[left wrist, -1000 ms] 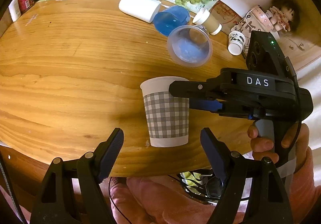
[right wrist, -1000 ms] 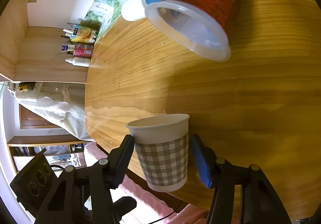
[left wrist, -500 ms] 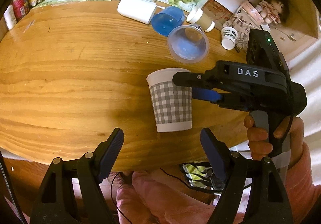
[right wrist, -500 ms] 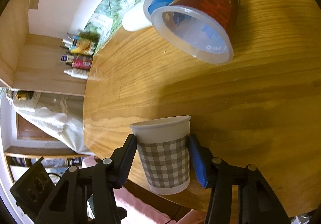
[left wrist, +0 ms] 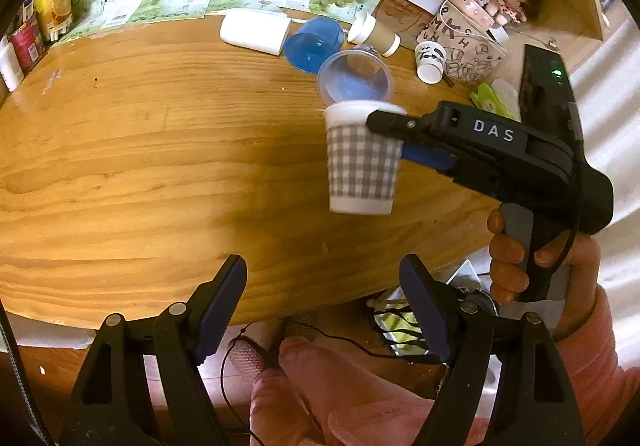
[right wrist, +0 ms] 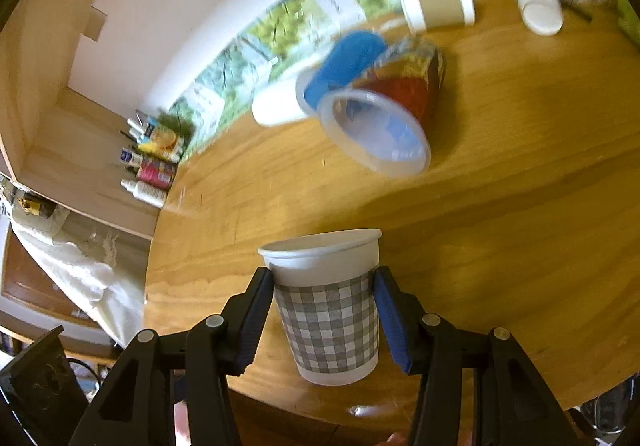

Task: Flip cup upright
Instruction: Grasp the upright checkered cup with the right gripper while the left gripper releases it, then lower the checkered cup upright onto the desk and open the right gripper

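Over the wooden table (left wrist: pixel 120 150), near its front edge, my right gripper (right wrist: pixel 324 310) pinches the checked paper cup (right wrist: pixel 332 310) upright, while my left gripper (left wrist: pixel 324 306) hangs wide apart and empty, and 5 tipped cups, the clear cup (left wrist: pixel 356 78) nearest, lie toward the far right corner.

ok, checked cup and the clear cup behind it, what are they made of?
Checked cup: looks like paper, matte, with a rolled white rim and printed grey check. Clear cup: probably thin plastic, glossy and see-through, with a printed red label.
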Available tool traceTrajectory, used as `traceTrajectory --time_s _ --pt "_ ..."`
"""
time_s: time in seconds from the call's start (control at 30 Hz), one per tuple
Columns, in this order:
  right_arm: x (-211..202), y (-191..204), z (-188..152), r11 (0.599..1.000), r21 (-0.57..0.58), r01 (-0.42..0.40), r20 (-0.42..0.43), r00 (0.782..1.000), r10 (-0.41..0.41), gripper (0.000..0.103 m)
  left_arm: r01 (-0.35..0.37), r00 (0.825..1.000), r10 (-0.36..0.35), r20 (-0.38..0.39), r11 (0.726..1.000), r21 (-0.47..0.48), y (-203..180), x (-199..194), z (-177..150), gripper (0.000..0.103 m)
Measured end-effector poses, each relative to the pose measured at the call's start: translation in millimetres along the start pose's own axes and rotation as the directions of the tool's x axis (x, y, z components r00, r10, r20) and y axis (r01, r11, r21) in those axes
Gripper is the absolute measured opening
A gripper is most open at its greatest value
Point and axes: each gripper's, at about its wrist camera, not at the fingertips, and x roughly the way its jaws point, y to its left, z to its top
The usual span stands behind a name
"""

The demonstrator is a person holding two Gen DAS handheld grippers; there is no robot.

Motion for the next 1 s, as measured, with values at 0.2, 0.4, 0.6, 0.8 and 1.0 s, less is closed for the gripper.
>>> traceTrajectory --time_s 0.2,0.4,0.6,0.8,1.0 --pt "-17 16 -15 0.993 -0.091 0.078 0.197 0.979 -0.058 0.052 -0.010 1.000 0.010 0.005 1.000 0.006 6 -10 -7 0.082" --pt "-21 20 -32 0.980 -0.139 0.140 0.393 0.916 -0.075 0.052 -0.028 1.000 0.028 -0.002 1.000 0.012 8 -15 -11 0.082" --pt "-20 20 -48 0.961 -0.176 0.211 0.533 0.842 -0.087 0.052 -0.045 0.999 0.045 -0.016 0.999 0.001 15 -18 -15 0.082" --pt "-7 19 -61 0.929 -0.217 0.299 0.599 0.792 -0.115 0.052 -0.067 0.997 0.066 -0.030 0.998 -0.010 19 -19 -20 0.082" --pt "1 17 -68 0.917 -0.229 0.327 0.620 0.775 -0.122 0.052 -0.075 0.996 0.075 -0.047 0.997 -0.008 20 -17 -22 0.082"
